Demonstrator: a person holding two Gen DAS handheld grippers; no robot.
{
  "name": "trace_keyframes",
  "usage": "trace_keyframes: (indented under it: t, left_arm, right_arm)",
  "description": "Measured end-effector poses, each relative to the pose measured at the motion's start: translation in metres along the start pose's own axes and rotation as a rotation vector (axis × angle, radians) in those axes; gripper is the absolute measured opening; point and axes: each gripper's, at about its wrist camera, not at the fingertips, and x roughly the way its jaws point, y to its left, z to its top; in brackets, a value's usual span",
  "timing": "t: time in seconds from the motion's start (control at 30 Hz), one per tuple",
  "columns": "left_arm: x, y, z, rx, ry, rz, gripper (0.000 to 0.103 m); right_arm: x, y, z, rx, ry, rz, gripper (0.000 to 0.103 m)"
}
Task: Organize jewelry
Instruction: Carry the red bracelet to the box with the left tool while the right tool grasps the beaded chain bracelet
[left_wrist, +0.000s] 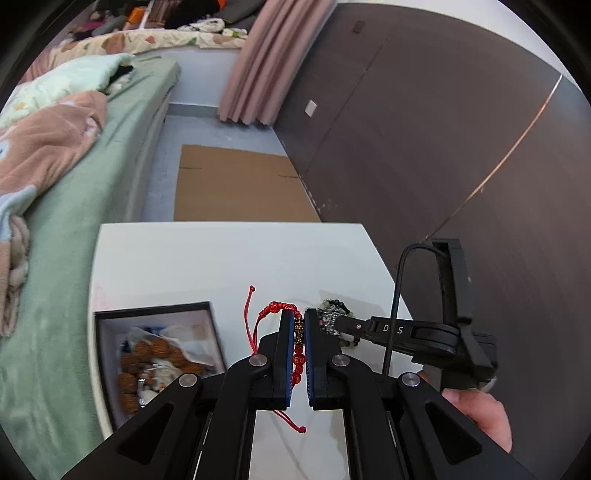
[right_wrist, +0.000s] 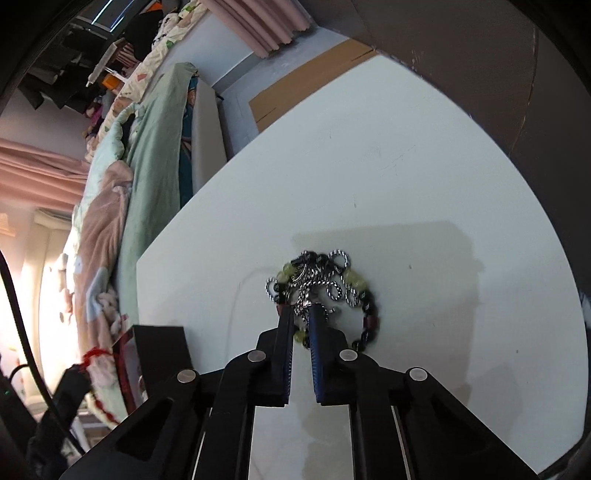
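Observation:
My left gripper (left_wrist: 299, 317) is shut on a red beaded bracelet (left_wrist: 298, 363) with red cords, held above the white table (left_wrist: 221, 266). A black jewelry box (left_wrist: 159, 354) with brown bead strings inside lies open to its left. My right gripper (right_wrist: 300, 314) is shut on a silver chain (right_wrist: 317, 280) that lies tangled with a green and black bead bracelet (right_wrist: 364, 295) on the table (right_wrist: 406, 177). The right gripper also shows in the left wrist view (left_wrist: 334, 325), at the pile of chain and beads (left_wrist: 332, 310).
A bed with green sheet (left_wrist: 85, 206) and blankets runs along the table's left side. A flat cardboard sheet (left_wrist: 240, 184) lies on the floor beyond the table. A dark wall (left_wrist: 443, 147) stands on the right. The box corner (right_wrist: 159, 350) shows at the right wrist view's lower left.

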Motion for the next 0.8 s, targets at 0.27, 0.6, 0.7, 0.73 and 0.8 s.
trace_keyframes:
  t: [0.27, 0.6, 0.7, 0.73, 0.8]
  left_arm:
    - [-0.018, 0.024, 0.001, -0.041, -0.026, 0.007, 0.005]
    - [-0.011, 0.046, -0.006, -0.074, -0.013, 0.022, 0.005]
    - [-0.015, 0.047, -0.009, -0.065, -0.012, 0.018, 0.005]
    - [-0.016, 0.048, -0.01, -0.065, -0.013, 0.017, 0.005]
    - [-0.018, 0.051, -0.011, -0.067, -0.015, 0.016, 0.005]
  right_arm:
    - [-0.032, 0.003, -0.004, 0.029, -0.102, 0.056, 0.002]
    - [-0.063, 0.017, -0.012, -0.049, -0.176, -0.039, 0.002]
    - [-0.043, 0.009, -0.009, -0.019, -0.088, -0.049, 0.004]
    - [-0.042, 0.007, -0.01, -0.016, -0.082, -0.04, 0.01]
    - [-0.039, 0.006, -0.009, -0.009, -0.084, -0.043, 0.055]
